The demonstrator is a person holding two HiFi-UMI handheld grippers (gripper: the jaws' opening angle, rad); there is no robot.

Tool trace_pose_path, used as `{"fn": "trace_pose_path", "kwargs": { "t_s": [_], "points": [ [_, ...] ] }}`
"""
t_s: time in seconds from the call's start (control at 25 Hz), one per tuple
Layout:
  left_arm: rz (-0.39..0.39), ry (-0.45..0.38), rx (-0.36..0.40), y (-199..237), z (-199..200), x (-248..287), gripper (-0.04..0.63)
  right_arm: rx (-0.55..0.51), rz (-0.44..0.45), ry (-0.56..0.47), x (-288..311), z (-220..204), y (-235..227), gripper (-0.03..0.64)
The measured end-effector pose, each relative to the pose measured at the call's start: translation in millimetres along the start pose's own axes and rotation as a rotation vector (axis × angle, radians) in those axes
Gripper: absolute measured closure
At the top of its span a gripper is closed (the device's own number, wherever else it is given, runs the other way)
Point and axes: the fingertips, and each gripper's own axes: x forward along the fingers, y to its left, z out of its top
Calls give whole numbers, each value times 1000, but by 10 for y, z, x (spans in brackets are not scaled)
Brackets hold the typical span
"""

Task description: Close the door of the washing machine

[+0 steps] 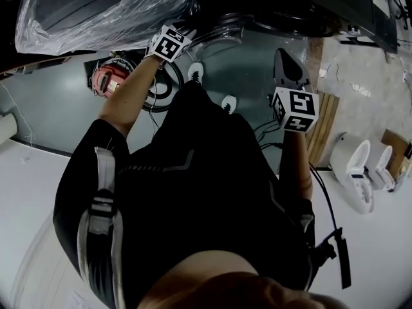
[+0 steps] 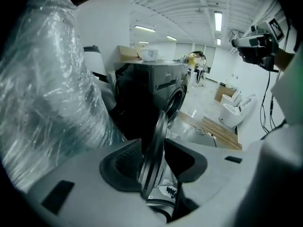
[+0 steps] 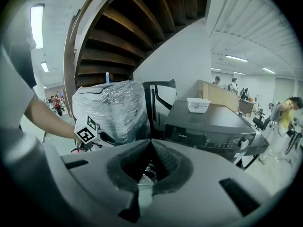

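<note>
Here the left gripper's point(image 2: 154, 145) fingers are spread wide, with the edge of the round door point(image 2: 162, 124) standing between them. The right gripper's point(image 3: 150, 161) fingers are pressed together, holding nothing.

The person wears a black short-sleeved shirt point(image 1: 193, 185) with grey shoulder stripes; beyond the shirt, the pale grey left gripper point(image 2: 152, 146) and right gripper point(image 3: 150, 148) have dark ribbed pads point(image 2: 120, 167), each bearing a white cube point(image 1: 295, 109) with black square markers.

No legible words or numbers. The washer point(image 3: 213, 126) bears a small pale brand mark point(image 3: 182, 135) on its front panel, too small to read. The left cube point(image 1: 168, 44) and right cube point(image 1: 295, 109) carry black-and-white square markers, no letters.
</note>
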Motion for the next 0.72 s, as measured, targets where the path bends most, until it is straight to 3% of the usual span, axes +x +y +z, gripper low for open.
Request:
{"fn": "trace_pose_path", "kwargs": {
  "t_s": [0.28, 0.72],
  "points": [
    [-53, 184, 54, 106, -431, 445, 453, 5, -27, 93, 266, -249, 68, 612],
    [-157, 274, 161, 95, -684, 677, 453, 88, -36, 120, 507, -390, 221, 612]
  ]
}}
